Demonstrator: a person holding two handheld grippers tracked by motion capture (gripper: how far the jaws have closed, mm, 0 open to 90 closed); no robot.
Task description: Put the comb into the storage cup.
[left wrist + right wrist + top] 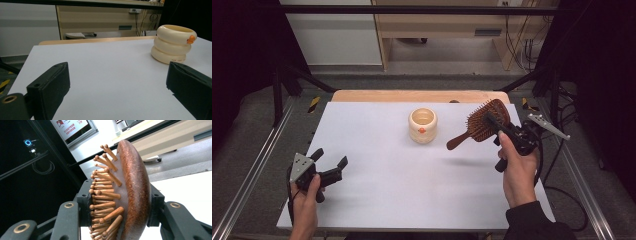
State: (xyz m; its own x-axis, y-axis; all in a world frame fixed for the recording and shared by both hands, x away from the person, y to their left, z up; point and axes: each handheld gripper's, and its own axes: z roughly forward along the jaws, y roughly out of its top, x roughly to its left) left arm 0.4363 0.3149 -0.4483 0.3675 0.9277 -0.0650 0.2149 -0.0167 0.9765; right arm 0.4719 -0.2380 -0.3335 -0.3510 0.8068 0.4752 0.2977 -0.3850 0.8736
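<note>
Nearest, the left tool (331,162) rests on the table (377,190), jaws wide and empty, presumably parked. Right of it, the right tool (498,126) clamps the brush (484,122) across its head, bristles against one jaw, handle pointing toward the cup (422,125); lifted above the table, the brush is free to carry. Farther off, the cup stands mid-table, apart from both, in nobody's path.

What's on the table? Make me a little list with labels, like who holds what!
right tool: shut on the hairbrush's head, lifted above the table
hairbrush: wooden, pins toward one pad, handle pointing at the cup
left tool: open, nothing in it, low near the table's left edge
cup: cream, ringed, orange mark, standing upright mid-table
table: white top
</note>
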